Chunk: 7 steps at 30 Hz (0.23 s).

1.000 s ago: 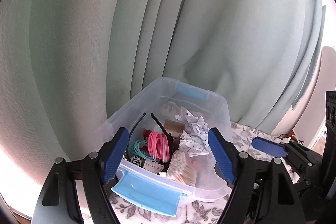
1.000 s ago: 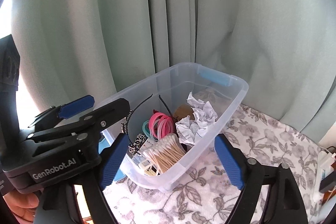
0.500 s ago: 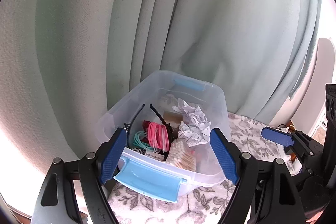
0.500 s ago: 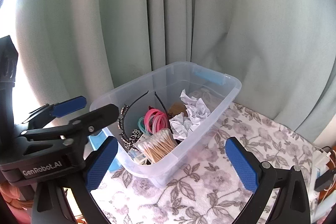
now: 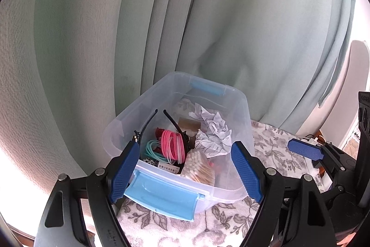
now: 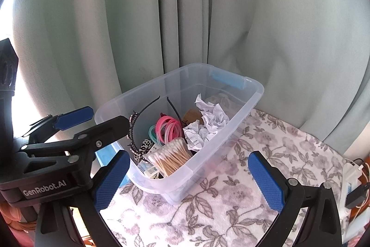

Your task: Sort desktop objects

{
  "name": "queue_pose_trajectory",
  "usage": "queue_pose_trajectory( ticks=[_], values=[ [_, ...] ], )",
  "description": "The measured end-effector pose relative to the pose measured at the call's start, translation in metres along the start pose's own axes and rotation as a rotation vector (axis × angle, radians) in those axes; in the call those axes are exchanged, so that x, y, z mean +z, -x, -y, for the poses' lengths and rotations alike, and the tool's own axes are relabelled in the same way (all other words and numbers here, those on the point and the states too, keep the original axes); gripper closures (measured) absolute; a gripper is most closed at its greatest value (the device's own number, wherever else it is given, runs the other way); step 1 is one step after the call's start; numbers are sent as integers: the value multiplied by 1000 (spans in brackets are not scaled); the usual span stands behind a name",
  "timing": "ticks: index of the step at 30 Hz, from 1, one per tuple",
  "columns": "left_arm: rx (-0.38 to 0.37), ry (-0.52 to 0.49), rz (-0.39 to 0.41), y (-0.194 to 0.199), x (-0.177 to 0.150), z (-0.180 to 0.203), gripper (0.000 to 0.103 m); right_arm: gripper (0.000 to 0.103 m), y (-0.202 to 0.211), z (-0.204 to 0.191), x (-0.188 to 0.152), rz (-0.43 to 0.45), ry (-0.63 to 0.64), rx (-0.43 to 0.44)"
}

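Bin (image 5: 240, 108) of clear, thin plastic is sitting on my worktop, on a floral towel (image 6: 231, 207) with a nubby weave. It is oblong with rounded corners, and a pale blue latch (image 5: 161, 196) is hanging off its near end. Inside, things are lying in a heap: crumpled paper (image 6: 208, 124) with sharp creases, pink bands (image 5: 172, 145) and teal bands (image 5: 153, 151) in thin rubbery loops, a black headband (image 6: 145, 108) arching up against the wall, and cotton swabs (image 6: 172, 157) bundled in a clear bag. I am holding my left jaws (image 5: 185, 171) released and empty, their ribbed blue pads flanking the bin's near end without touching it. My right jaws (image 6: 188, 179) are standing wide apart, nothing between them but the bin's corner and towel. A pale green curtain (image 6: 254, 15) is hanging in soft folds close behind the bin, crowding its far rim. To the right, bare towel is lying open up to some cables (image 6: 353, 179) at the edge.
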<state>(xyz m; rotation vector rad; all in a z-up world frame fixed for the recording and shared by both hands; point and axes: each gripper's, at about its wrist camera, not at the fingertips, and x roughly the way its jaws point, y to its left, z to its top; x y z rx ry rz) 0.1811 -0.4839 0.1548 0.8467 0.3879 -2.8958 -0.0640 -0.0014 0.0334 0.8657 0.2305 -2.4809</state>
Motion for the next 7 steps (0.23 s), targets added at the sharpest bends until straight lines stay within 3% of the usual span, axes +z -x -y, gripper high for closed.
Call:
queue_pose_trajectory(
  ticks=[7],
  values=[
    [5,-6,-8,-22,6,22,21,0,-4,-1,0,-12,0,-1]
  ],
)
